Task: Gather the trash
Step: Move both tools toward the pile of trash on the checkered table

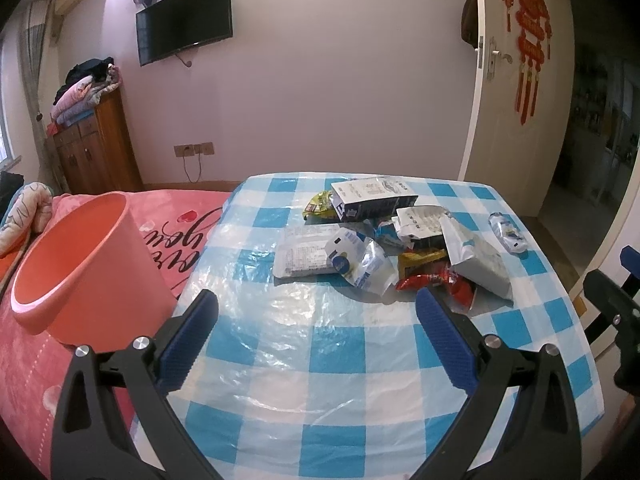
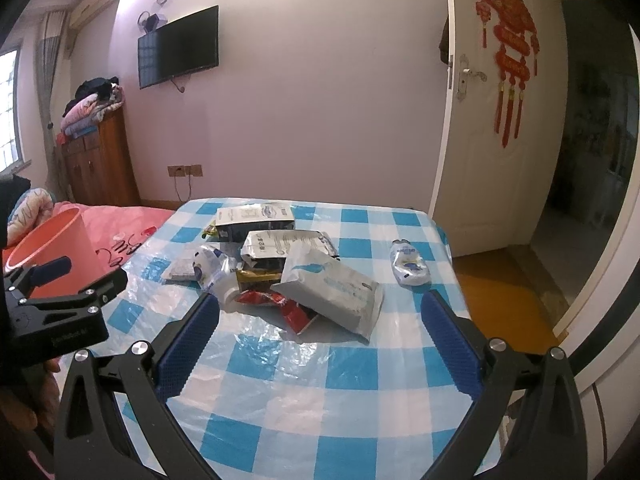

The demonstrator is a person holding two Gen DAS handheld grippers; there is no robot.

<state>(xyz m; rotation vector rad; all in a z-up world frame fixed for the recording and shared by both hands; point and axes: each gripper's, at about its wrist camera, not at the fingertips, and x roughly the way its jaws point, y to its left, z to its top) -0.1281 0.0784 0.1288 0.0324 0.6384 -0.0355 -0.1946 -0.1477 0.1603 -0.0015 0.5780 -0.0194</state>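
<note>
**Both grippers spread above a table of wrappers, with the bin to the left**

The left gripper hovers over the near part of the table, which is covered in blue-and-white checked plastic; its blue-padded fingers are spread wide and hold nothing. The right gripper is likewise spread and empty, its fingers framing the near edge of the trash pile. The pile lies on the far half of the table: a grey pouch leans over a red wrapper, with a yellow wrapper and a clear crumpled packet just beside them, and a dark-and-white carton behind. A small crushed bottle lies apart, toward the table's right edge. The pink bin stands tilted on the pink bedspread, just beside the table's left edge; the visible part of its interior holds nothing. In the right wrist view the left gripper appears at the left, in front of the bin.
</note>
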